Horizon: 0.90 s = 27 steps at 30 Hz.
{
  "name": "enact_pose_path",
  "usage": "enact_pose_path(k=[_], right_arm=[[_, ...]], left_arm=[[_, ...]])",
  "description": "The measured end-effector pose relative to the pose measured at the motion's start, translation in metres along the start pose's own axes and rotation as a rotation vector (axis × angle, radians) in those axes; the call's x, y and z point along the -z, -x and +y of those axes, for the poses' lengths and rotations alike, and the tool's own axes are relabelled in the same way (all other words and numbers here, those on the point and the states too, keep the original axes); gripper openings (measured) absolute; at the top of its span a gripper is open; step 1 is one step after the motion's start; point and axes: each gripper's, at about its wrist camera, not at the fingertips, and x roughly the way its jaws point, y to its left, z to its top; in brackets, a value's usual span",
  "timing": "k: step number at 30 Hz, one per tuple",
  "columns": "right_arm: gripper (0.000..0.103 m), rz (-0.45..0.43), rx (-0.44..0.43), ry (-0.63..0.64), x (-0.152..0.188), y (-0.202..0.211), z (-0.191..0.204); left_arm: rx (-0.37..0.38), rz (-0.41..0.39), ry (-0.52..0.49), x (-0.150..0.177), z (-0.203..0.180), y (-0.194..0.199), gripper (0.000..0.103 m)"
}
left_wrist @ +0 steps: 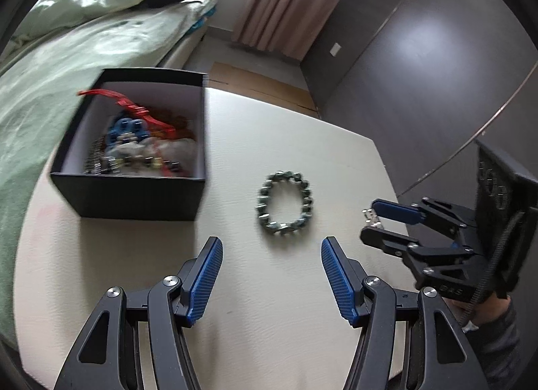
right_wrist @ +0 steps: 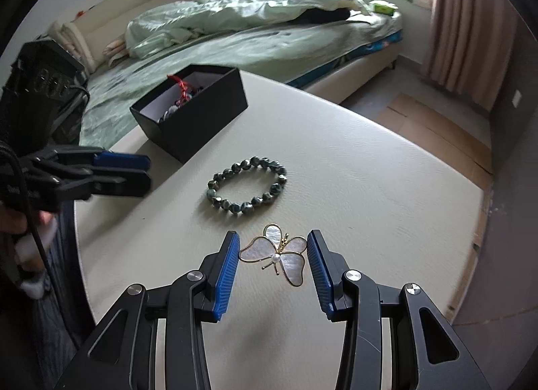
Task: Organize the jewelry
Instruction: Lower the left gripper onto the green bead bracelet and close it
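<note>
The right gripper (right_wrist: pixel 272 248) brackets the butterfly brooch (right_wrist: pixel 277 257) on the desk (right_wrist: pixel 370 188), jaws open, holding nothing. They should close squarely across its wings. The left gripper (left_wrist: pixel 272 252) gapes empty near the bead bracelet (left_wrist: pixel 285 203), beside the black box (left_wrist: pixel 134 195).

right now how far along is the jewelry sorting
Done: several pieces already lie in the box. In hand: the right hand-held gripper is open around the butterfly brooch, not yet closed on it. Left: the brooch and the bracelet on the table; the left hand-held gripper is open and empty.
</note>
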Motion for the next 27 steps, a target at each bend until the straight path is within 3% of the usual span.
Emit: enact_pose_path(k=[9, 14, 16, 21, 23, 26, 27], right_arm=[[0.042, -0.086, 0.102, -0.094, 0.021, 0.056, -0.01], [0.042, -0.138, 0.158, -0.182, 0.041, 0.088, -0.016], [0.042, -0.15, 0.175, -0.212, 0.047, 0.095, -0.016], [0.042, -0.172, 0.237, -0.312, 0.062, 0.116, -0.014], [0.042, -0.181, 0.245, -0.342, 0.066, 0.122, -0.01], [0.042, -0.187, 0.257, -0.381, 0.068, 0.125, -0.002], [0.042, -0.188, 0.258, -0.395, 0.068, 0.125, -0.001]], left_arm=[[0.019, 0.0, -0.111, -0.007, -0.043, -0.026, 0.062], [-0.019, 0.029, -0.166, -0.015, -0.057, -0.047, 0.056], [-0.036, 0.049, -0.18, -0.017, -0.059, -0.056, 0.049], [-0.107, 0.08, -0.245, -0.018, -0.064, -0.075, 0.049], [-0.122, 0.074, -0.253, -0.018, -0.063, -0.079, 0.044], [-0.196, 0.072, -0.302, -0.019, -0.067, -0.082, 0.013], [-0.206, 0.077, -0.313, -0.02, -0.067, -0.083, 0.008]])
